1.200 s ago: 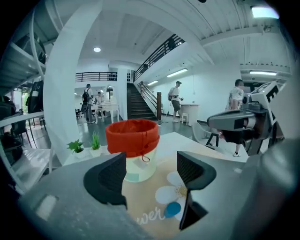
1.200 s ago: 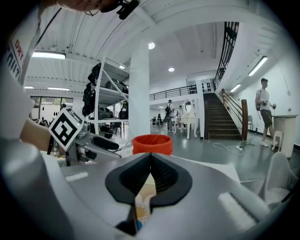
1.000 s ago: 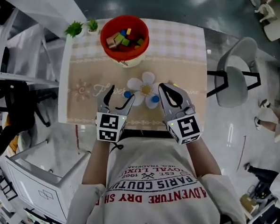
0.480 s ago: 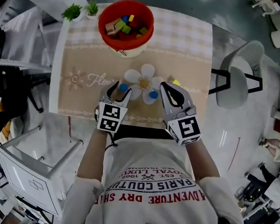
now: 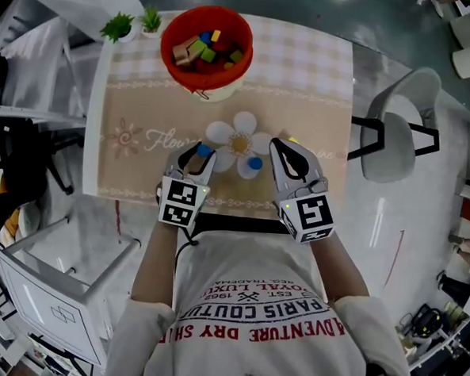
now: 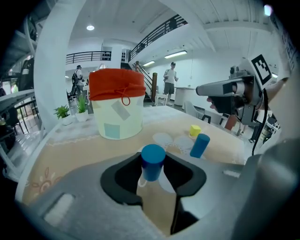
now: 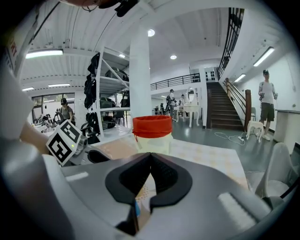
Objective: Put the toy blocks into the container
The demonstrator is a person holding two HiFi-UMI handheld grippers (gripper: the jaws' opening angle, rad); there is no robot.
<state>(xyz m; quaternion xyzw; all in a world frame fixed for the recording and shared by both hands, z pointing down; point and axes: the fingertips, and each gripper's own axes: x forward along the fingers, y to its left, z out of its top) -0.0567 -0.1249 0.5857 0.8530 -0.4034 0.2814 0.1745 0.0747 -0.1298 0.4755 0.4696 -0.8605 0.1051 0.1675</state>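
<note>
A blue cylinder block stands upright on the tablecloth between the jaws of my left gripper. Those jaws have just been closing, and both pads now touch the block's sides. A second blue cylinder leans on the flower mat to its right, with a yellow cube beyond. My right gripper hovers near the yellow cube, its tips together and nothing between them. The red-rimmed container at the far side holds several coloured blocks.
A white flower-shaped mat lies mid-table. Two small potted plants stand at the far left corner beside the container. A grey chair is off the table's right side, a white cabinet at lower left. The table's near edge runs just under the grippers.
The left gripper's jaws went from wide open to narrow around the blue cylinder. Both grippers came down closer to the table.
</note>
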